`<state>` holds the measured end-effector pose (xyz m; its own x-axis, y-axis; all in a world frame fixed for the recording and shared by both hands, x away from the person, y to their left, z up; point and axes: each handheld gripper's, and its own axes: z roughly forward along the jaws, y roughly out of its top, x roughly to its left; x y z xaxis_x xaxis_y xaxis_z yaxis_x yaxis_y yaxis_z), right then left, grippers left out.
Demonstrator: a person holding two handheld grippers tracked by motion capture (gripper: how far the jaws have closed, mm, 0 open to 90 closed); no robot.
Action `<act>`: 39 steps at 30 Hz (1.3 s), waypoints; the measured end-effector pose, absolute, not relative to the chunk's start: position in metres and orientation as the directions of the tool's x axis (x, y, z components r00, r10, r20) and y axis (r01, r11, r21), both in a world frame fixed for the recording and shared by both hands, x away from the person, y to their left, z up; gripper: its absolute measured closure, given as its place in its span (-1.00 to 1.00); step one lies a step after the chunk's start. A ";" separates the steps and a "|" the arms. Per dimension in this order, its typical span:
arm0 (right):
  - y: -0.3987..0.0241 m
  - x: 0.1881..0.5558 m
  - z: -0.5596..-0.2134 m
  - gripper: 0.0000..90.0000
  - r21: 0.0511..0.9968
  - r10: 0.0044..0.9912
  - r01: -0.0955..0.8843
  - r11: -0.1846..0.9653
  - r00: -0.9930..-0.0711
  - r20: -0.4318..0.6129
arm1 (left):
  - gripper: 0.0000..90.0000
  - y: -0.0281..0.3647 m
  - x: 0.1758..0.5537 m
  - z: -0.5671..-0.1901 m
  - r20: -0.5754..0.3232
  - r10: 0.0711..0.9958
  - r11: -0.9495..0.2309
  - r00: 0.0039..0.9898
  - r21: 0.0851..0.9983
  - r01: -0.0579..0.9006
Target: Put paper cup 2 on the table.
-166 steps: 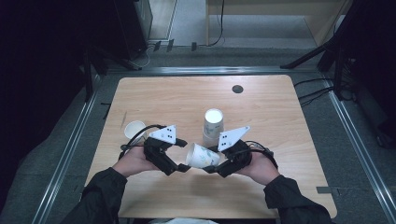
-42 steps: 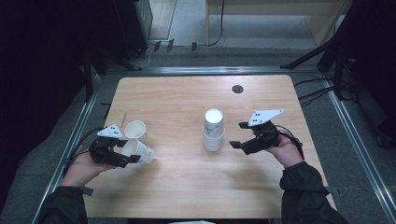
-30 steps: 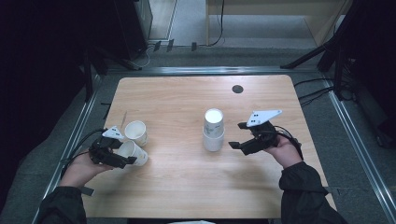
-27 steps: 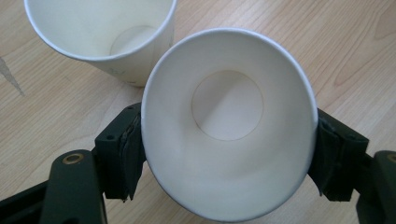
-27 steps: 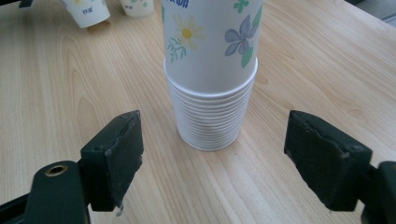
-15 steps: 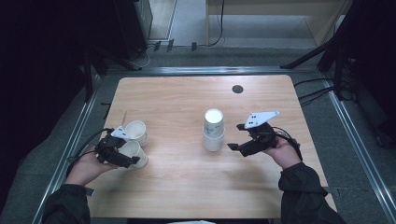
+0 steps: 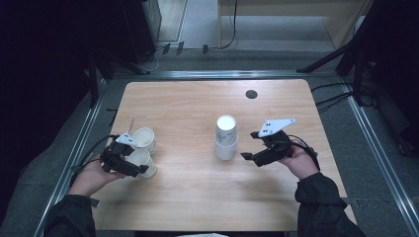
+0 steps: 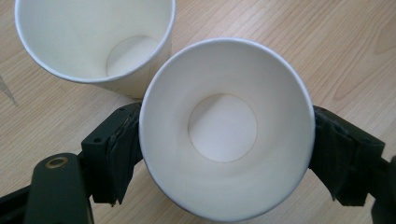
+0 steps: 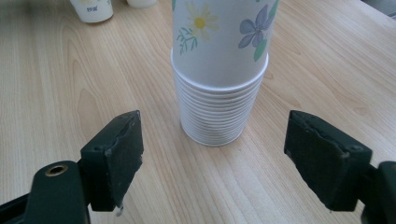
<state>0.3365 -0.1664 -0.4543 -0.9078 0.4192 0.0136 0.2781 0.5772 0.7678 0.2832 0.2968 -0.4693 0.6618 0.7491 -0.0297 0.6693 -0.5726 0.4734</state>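
Note:
A white paper cup (image 7: pixel 140 159) stands mouth-up near the table's left front, between the jaws of my left gripper (image 7: pixel 142 167). In the left gripper view this cup (image 8: pixel 224 126) keeps a round, unsquashed rim; the left gripper (image 8: pixel 224 140) has just been opening, and its pads (image 8: pixel 123 149) flank the cup's sides. A second empty cup (image 7: pixel 144 138) (image 8: pixel 93 42) stands right behind it. An upside-down stack of flower-printed cups (image 7: pixel 226 138) (image 9: pixel 219 70) stands mid-table. My right gripper (image 7: pixel 248 145) (image 9: pixel 217 140) is open, facing the stack from the right, apart from it.
A small black round hole (image 7: pixel 251 94) sits in the table's far right part. Metal rails (image 7: pixel 79 148) frame the wooden table (image 7: pixel 197 197). Cables lie on the floor beyond the right edge. The two loose cups (image 9: pixel 91 9) appear far off in the right gripper view.
The cup in my left gripper has gone from tilted to standing upright next to the other cup. The right gripper has stayed beside the stack.

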 end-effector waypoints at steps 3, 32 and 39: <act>-0.166 0.336 -0.454 -0.56 0.767 0.416 0.275 0.579 -0.909 0.011 | -0.61 0.297 0.282 -0.467 -0.039 0.746 -0.569 0.665 0.481 0.667; -0.162 0.328 -0.455 -0.56 0.768 0.393 0.263 0.585 -0.920 0.016 | -0.71 0.270 0.280 -0.423 -0.123 0.695 -0.479 0.709 0.656 0.583; -0.154 0.320 -0.458 -0.56 0.766 0.380 0.260 0.588 -0.925 0.022 | -0.71 0.248 0.287 -0.425 -0.115 0.670 -0.502 0.734 0.658 0.561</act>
